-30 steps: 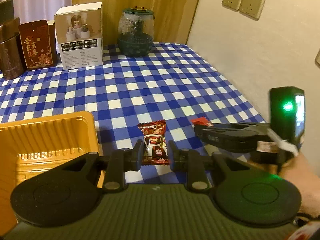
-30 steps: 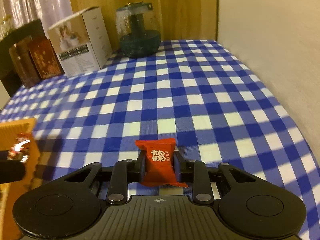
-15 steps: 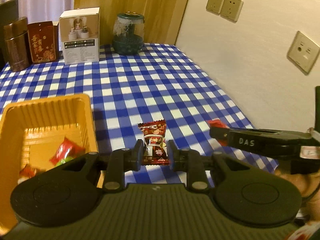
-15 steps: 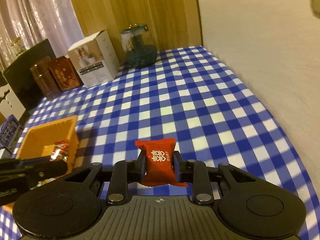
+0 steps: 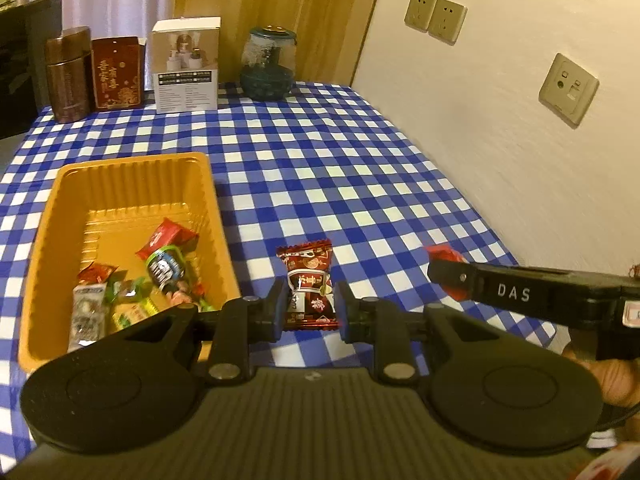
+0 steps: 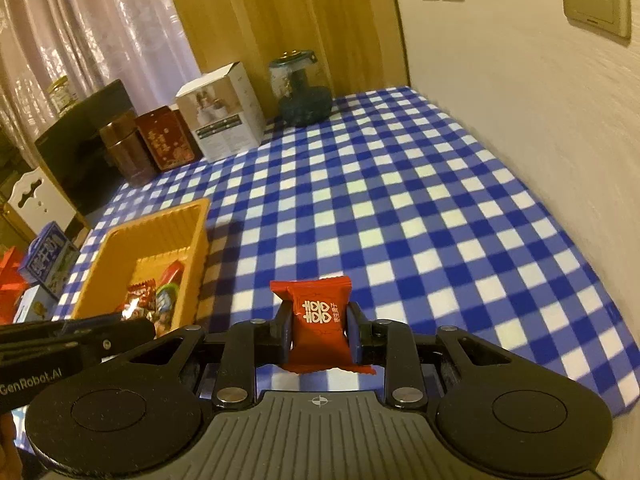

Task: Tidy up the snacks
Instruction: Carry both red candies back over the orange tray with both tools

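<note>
Left wrist view, largest first: checked blue-and-white tablecloth (image 5: 328,168) fills mid-frame. Orange tray (image 5: 132,184), left of centre, holds several wrapped snacks (image 5: 164,268). My left gripper (image 5: 310,304), bottom centre, is clamped on a dark red candy (image 5: 310,284), held off the cloth just right of the tray. My right gripper (image 6: 318,330), bottom centre of the right wrist view, pinches a bright red candy (image 6: 318,324) above the cloth, right of the tray.

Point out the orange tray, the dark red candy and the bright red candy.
orange tray (image 5: 132,160), left wrist view, far rim.
dark red candy (image 5: 310,286), left wrist view, wrapper middle.
bright red candy (image 6: 318,320), right wrist view, printed front.
</note>
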